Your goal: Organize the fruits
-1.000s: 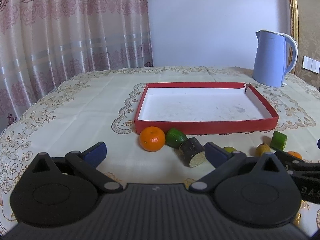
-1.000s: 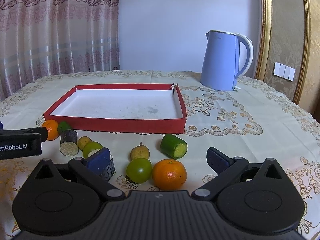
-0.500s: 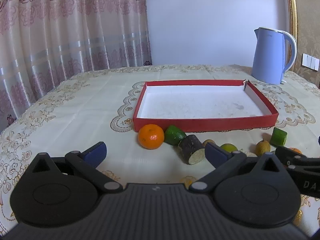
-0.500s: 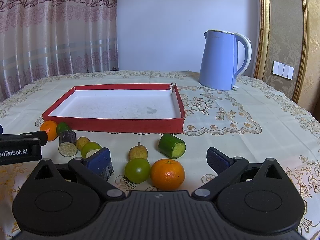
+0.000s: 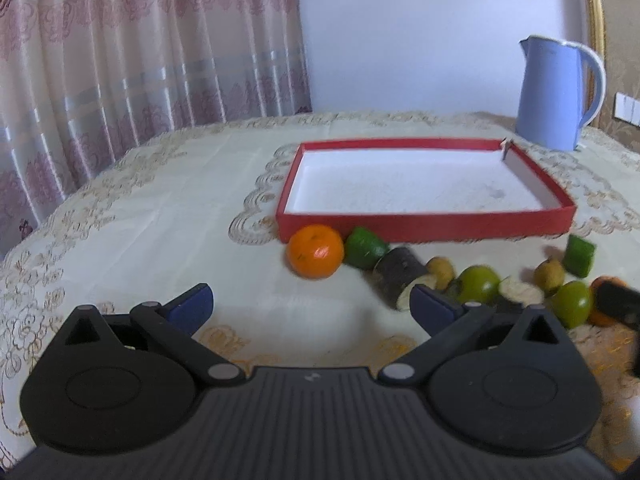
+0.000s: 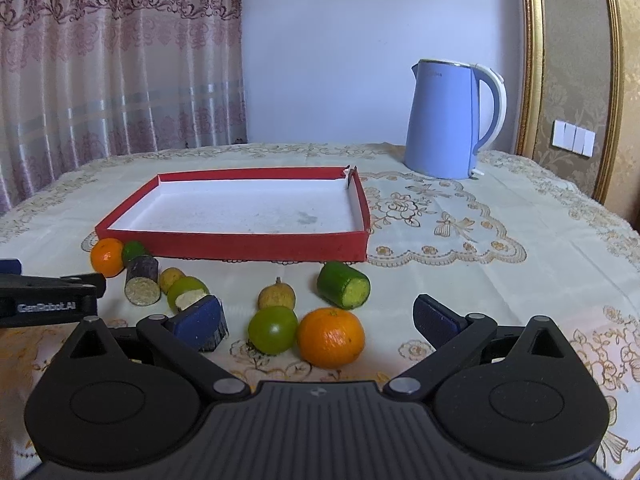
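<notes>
Two black hand-held grippers with blue-padded fingers hover low over a cream embroidered tablecloth (image 6: 460,216), both with jaws spread wide and holding nothing. The left gripper (image 5: 310,304) faces bare cloth, a round orange tangerine (image 5: 315,251) ahead of it beside a green cucumber chunk (image 5: 366,247) and a dark cut cane piece (image 5: 400,274). The right gripper (image 6: 318,318) frames a second orange tangerine (image 6: 331,336) touching a round green fruit (image 6: 273,329), with a small tan longan (image 6: 276,295) and another green cucumber piece (image 6: 344,284) just behind. The fruit lies in a loose row along the near wall of a shallow red cardboard tray (image 6: 240,246) — white inside, nothing in it. A pale blue electric kettle (image 6: 450,120) stands well beyond.
</notes>
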